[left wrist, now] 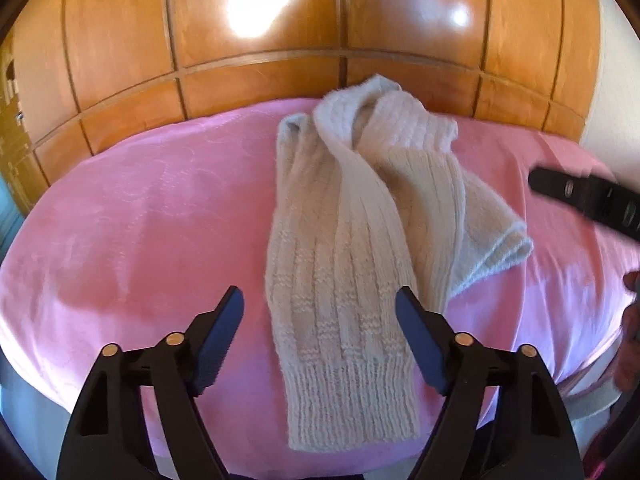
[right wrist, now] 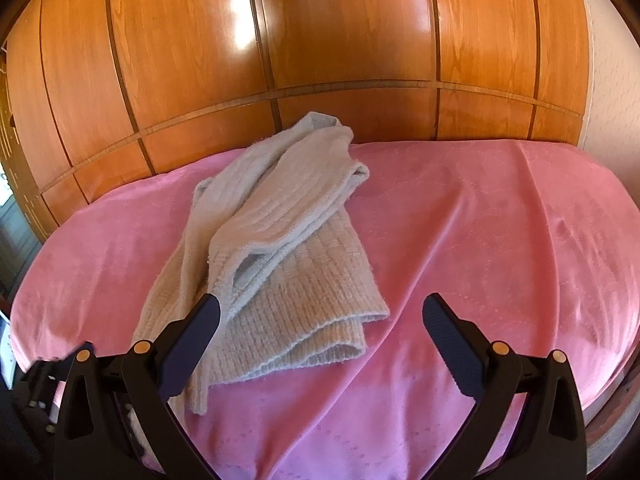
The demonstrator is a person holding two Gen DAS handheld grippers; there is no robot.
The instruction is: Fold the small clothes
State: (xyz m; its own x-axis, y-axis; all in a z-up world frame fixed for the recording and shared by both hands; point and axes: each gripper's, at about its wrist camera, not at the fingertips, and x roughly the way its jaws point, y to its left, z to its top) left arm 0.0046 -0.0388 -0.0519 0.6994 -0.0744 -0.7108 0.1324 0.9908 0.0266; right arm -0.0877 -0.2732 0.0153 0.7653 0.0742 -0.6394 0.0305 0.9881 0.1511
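A cream knitted garment (left wrist: 352,248) lies loosely bunched on the pink blanket (left wrist: 140,220), one long ribbed part stretching toward me. My left gripper (left wrist: 320,308) is open and empty, its fingers either side of the garment's near ribbed end, above it. In the right wrist view the garment (right wrist: 280,248) lies left of centre on the blanket (right wrist: 480,240). My right gripper (right wrist: 322,312) is open and empty, its left finger (right wrist: 196,344) over the garment's near edge. The right gripper also shows in the left wrist view (left wrist: 584,200) at the right, blurred.
Glossy wooden cupboard doors (left wrist: 320,20) stand right behind the blanket-covered surface. A white wall (right wrist: 612,80) is at the far right. The blanket's near edge drops off close to the grippers. Part of the left gripper (right wrist: 60,364) shows at the lower left of the right wrist view.
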